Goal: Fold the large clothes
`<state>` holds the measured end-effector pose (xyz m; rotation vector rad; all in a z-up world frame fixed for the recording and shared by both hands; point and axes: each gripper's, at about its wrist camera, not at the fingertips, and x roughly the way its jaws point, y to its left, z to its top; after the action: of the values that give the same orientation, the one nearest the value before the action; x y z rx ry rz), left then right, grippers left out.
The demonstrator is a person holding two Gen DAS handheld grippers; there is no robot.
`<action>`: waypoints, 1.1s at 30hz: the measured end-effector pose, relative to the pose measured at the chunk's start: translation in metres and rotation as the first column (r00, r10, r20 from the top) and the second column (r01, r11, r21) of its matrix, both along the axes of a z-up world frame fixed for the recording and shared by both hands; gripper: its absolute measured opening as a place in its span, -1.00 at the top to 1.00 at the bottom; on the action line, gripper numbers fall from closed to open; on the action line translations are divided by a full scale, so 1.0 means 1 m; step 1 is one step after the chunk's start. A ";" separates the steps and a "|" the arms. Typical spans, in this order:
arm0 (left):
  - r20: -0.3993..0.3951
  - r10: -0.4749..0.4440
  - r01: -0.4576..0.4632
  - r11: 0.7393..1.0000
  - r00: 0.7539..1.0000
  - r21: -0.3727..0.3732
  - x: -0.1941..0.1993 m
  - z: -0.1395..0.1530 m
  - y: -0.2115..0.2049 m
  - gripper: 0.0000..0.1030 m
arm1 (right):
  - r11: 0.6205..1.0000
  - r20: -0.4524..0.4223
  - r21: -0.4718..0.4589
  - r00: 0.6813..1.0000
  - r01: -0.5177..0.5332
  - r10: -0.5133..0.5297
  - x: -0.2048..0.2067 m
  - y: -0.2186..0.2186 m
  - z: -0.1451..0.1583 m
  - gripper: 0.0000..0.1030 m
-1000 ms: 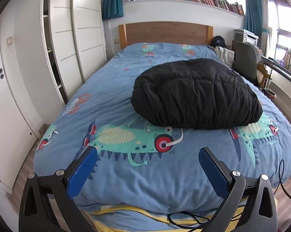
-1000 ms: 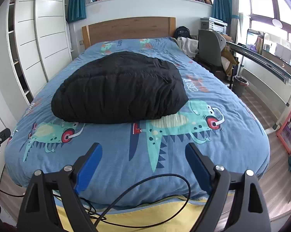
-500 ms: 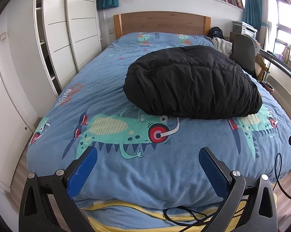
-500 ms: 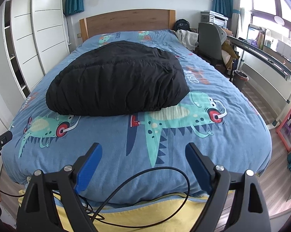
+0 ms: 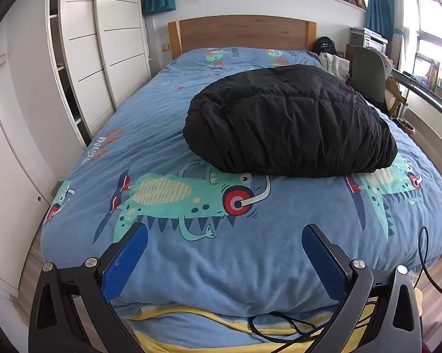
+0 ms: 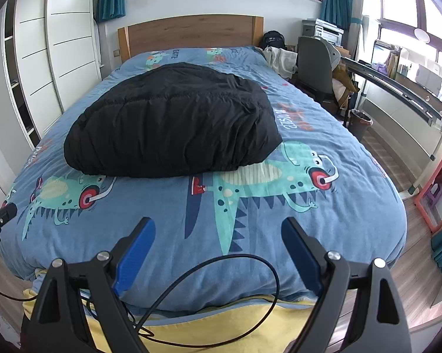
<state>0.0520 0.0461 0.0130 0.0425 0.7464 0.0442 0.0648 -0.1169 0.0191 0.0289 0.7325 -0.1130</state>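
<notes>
Bed (image 5: 168, 135), blue duvet; black puffy jacket (image 5: 288, 123) atop.

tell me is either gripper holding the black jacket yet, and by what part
Neither holds anything. The left gripper and right gripper are both open and empty at the foot of the bed, apart from the black jacket.

The left tool (image 5: 224, 253) is held level and faces forward, its 2 blue-padded fingers (image 5: 126, 260) spread wide with nothing between them. The right tool (image 6: 218, 247) sits in the same pose, its 2 fingers (image 6: 300, 254) just as far apart and gripping nothing. In the right wrist view, the tip of the left tool shows at the far left, well apart from the right tool.
</notes>
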 end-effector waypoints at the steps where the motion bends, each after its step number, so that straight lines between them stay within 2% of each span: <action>1: 0.000 -0.001 0.001 1.000 1.000 -0.001 0.000 0.000 0.000 -0.99 | 1.000 0.004 -0.002 1.000 -0.001 0.001 -0.001 0.000 0.002 -0.70; 22: -0.006 -0.019 0.019 0.998 1.000 0.059 -0.002 0.006 -0.024 -0.99 | 1.000 0.041 -0.001 0.999 -0.028 0.028 -0.007 -0.003 0.005 -0.70; 33: -0.014 -0.023 0.024 0.998 1.000 0.065 0.000 0.003 -0.020 -0.99 | 1.000 0.037 0.002 0.999 -0.029 0.029 -0.007 -0.005 0.002 -0.70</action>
<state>0.0519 0.0257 0.0160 0.1132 0.7580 0.0460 0.0580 -0.1218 0.0207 0.0232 0.6962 -0.0835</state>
